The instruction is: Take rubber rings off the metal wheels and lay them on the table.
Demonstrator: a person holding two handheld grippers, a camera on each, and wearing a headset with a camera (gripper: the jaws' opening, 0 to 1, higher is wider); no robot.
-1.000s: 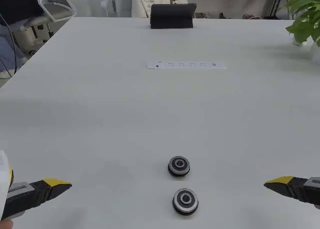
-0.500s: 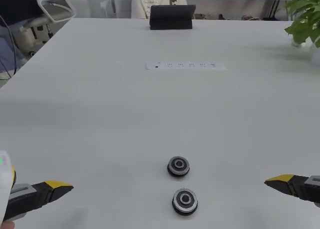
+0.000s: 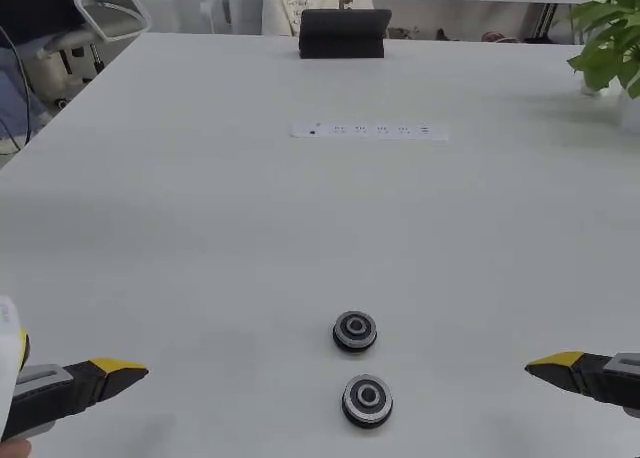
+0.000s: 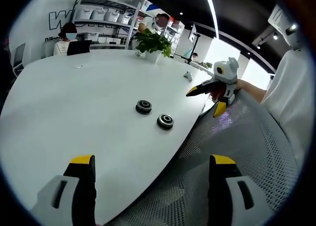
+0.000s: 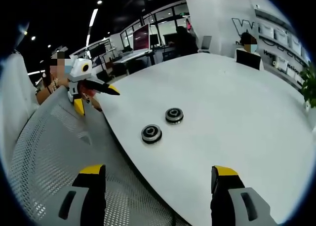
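the left gripper [image 4: 152,161] is spread wide, its yellow-tipped jaws far apart and gripping nothing; they hang over the near table edge above a grey mesh surface [image 4: 232,137]. the right gripper [image 5: 158,170] is just as wide, also holding nothing and touching nothing. in the head view each sits low at its own side, tips pointing inward, well apart from the wheels between them.

the near wheel [image 3: 367,399] lies flat just inside the table's near edge: a round disc with a shiny metal hub and a black rubber ring around it. the far wheel [image 3: 354,331] is of the same kind and lies just beyond it, close but apart.

the table [image 3: 200,228] is white, smooth and matt, with wide bare room on both sides of the wheels. further out lies a flat white power strip [image 3: 368,131], then a dark upright slab [image 3: 342,33] at the far edge and a green plant [image 3: 610,38] at the far right.
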